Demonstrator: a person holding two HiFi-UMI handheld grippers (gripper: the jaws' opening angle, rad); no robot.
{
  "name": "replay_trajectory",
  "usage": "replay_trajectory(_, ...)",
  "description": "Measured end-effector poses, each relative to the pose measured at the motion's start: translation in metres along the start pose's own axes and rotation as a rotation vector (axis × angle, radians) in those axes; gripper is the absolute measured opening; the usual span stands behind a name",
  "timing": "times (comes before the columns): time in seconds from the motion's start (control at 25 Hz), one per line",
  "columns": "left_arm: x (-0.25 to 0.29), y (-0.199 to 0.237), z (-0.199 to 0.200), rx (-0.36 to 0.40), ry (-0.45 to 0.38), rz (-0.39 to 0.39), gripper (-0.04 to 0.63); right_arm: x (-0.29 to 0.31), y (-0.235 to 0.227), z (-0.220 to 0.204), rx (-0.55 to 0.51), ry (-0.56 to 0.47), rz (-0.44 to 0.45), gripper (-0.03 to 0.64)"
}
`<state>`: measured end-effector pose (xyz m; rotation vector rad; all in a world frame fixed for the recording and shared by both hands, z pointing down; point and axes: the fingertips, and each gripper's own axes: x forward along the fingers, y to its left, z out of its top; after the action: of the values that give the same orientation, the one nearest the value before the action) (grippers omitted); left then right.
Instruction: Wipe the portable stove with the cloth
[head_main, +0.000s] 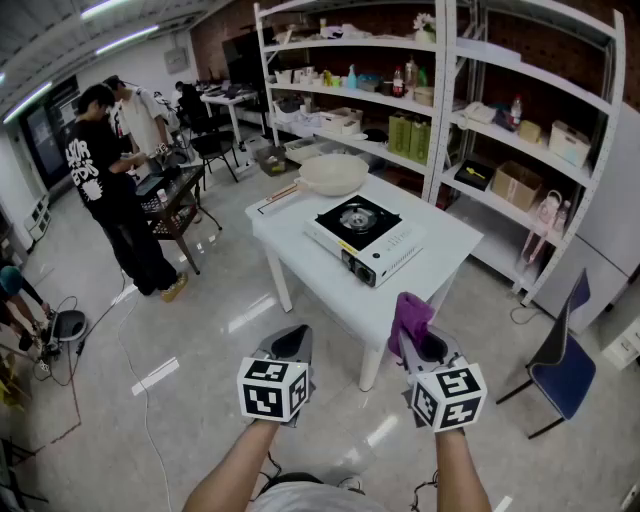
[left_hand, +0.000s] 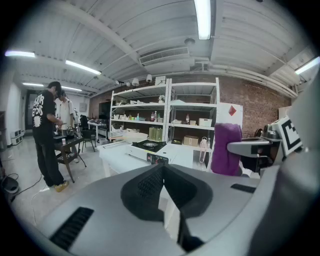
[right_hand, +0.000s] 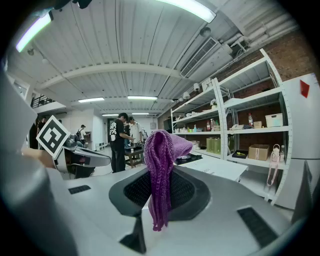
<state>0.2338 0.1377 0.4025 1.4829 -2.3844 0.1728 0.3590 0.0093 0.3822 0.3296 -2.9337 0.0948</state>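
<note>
Firmly, right tongs (right_hand: 160, 174) clamp cloth (right_hand: 161, 147); left tongs (left_hand: 163, 169) closed.

A white rectangular bench (head_main: 442, 238) carries a white portable gas stove with a black burner (head_main: 362, 238) near its middle and a cream frying pan (head_main: 333, 174) at its far corner.

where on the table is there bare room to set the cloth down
Widest bare patch: the near end of the table, between the stove and the near edge. A narrower strip runs along the left edge beside the stove, and the right corner is bare too. The far end is crowded by the pan.
</note>
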Motion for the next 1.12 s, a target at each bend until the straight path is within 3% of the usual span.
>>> replay_trajectory(0.52,0.035,0.035,0.006,-0.004,0.016,0.0,0.003,0.052,0.0,0.004,-0.01,0.027,0.048,0.069)
replay_trajectory(1.12,0.18,0.137,0.061,0.012,0.023,-0.126,0.003,0.216,-0.031,0.041,-0.037,0.079,-0.022,0.071)
